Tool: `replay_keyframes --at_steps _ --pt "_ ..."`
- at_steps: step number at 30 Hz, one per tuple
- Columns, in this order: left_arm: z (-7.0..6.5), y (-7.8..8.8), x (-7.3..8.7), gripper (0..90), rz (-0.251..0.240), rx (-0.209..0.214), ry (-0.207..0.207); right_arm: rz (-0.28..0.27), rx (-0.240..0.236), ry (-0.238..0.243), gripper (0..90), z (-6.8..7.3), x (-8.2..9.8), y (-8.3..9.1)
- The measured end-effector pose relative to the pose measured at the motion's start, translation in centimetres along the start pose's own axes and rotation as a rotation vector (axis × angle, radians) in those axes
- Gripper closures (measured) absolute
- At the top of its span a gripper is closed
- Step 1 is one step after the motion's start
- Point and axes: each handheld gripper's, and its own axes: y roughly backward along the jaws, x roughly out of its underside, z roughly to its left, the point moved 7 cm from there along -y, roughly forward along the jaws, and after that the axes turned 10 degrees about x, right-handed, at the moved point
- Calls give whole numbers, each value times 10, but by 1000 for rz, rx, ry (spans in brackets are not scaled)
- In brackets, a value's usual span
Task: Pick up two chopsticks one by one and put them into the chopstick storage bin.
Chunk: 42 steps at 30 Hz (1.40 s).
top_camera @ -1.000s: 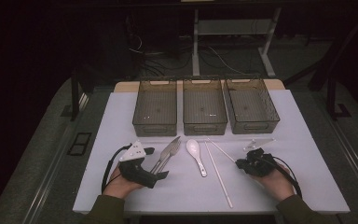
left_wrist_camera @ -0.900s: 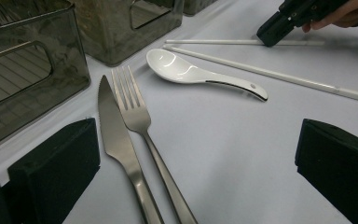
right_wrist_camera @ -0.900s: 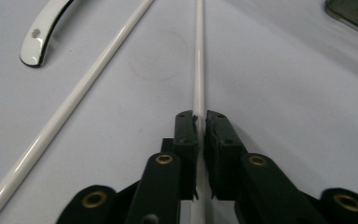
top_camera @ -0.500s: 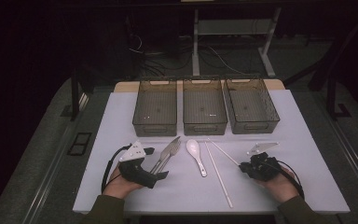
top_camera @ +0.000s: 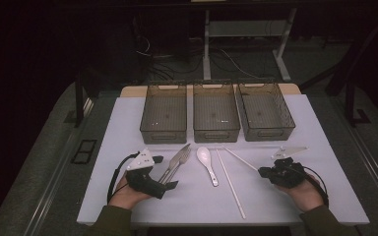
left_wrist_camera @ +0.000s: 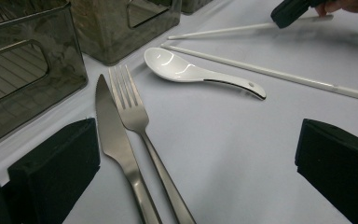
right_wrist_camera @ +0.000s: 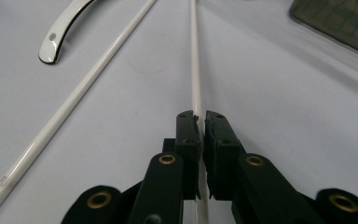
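My right gripper [top_camera: 263, 172] [right_wrist_camera: 201, 117] is shut on the near end of a thin white chopstick [top_camera: 241, 159] [right_wrist_camera: 195, 70], which runs straight away between its jaws. A second white chopstick [top_camera: 230, 183] [right_wrist_camera: 74, 108] lies on the table to the left. My left gripper [top_camera: 164, 172] [left_wrist_camera: 196, 179] rests on the table, open, with its jaws on either side of a steel knife [left_wrist_camera: 116, 135] and fork [left_wrist_camera: 135, 112] [top_camera: 178, 158]. A white ceramic spoon [top_camera: 206, 162] [left_wrist_camera: 191, 72] lies between the fork and the chopsticks. The right gripper [left_wrist_camera: 289, 11] also shows far off in the left gripper view.
Three dark translucent bins [top_camera: 163, 114] [top_camera: 215, 114] [top_camera: 266, 113] stand side by side at the back of the white table [top_camera: 325, 196]. A bin corner [right_wrist_camera: 340, 18] lies to the upper right in the right gripper view.
The right gripper has shifted a little to the right with the chopstick between its jaws. The left hand has kept still.
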Motion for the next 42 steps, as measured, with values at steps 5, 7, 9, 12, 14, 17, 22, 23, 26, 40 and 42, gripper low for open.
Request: replay_keyframes --at_steps 5,7,9,12,14,17,22,23,26,40,42 --pt "0 1 0 0 1 0 -5 -23 -13 -12 845 -5 -2 7" --pt "0 1 0 0 -1 2 -3 -28 -20 -20 845 -6 -2 10" --pt "0 1 0 0 -3 1 -3 -40 -31 -27 845 -7 -4 12" --pt "-1 1 2 0 -9 4 -1 -57 -57 -43 844 -8 -6 17" --pt "-2 1 3 0 -8 6 -2 -63 -62 -46 844 -8 -9 19" --pt "-5 -1 5 0 -2 12 -1 -78 -70 -47 845 -9 -13 21" --pt "-8 -3 7 0 7 23 -6 -104 -84 -56 844 -9 -21 24" --pt "-9 -4 7 0 8 22 -2 -107 -90 -59 844 -8 -23 24" --pt "-9 -4 7 0 12 24 -5 -119 -101 -60 844 -7 -30 25" --pt "-9 -5 6 0 18 26 -10 -152 -118 -43 844 3 -61 20" --pt "-9 -5 6 0 18 28 -10 -154 -120 -35 844 5 -65 17"
